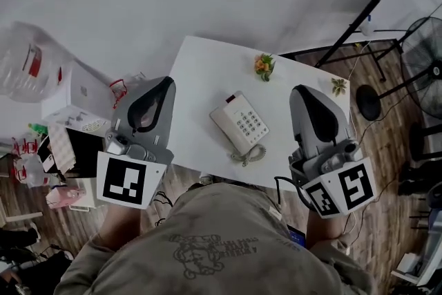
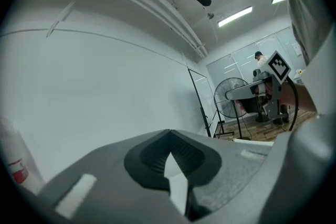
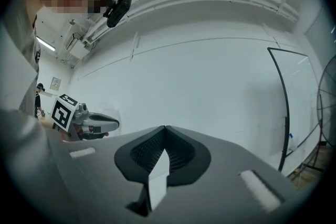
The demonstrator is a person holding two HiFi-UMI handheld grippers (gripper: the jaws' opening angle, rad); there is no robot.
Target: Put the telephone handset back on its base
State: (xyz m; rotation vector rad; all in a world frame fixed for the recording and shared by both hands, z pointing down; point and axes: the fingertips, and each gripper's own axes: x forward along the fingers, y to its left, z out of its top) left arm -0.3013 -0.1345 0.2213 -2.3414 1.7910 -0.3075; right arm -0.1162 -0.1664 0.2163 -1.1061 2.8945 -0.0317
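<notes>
A cream telephone (image 1: 239, 125) with a keypad sits in the middle of the small white table (image 1: 200, 72). Its handset (image 1: 222, 124) lies along the base's left side, and the coiled cord (image 1: 251, 155) curls at the near end. My left gripper (image 1: 166, 83) is held up left of the phone, my right gripper (image 1: 299, 90) to its right, both above the table and off the phone. In the left gripper view the left gripper (image 2: 169, 131) is shut on nothing; in the right gripper view the right gripper (image 3: 165, 127) is likewise shut and empty. Both point at the white wall.
A small orange flower pot (image 1: 263, 65) and another little plant (image 1: 338, 86) stand on the table's far side. White boxes (image 1: 77, 101) and a big water bottle (image 1: 26, 60) crowd the left. A standing fan (image 1: 423, 69) and a black stand (image 1: 376, 7) are at right.
</notes>
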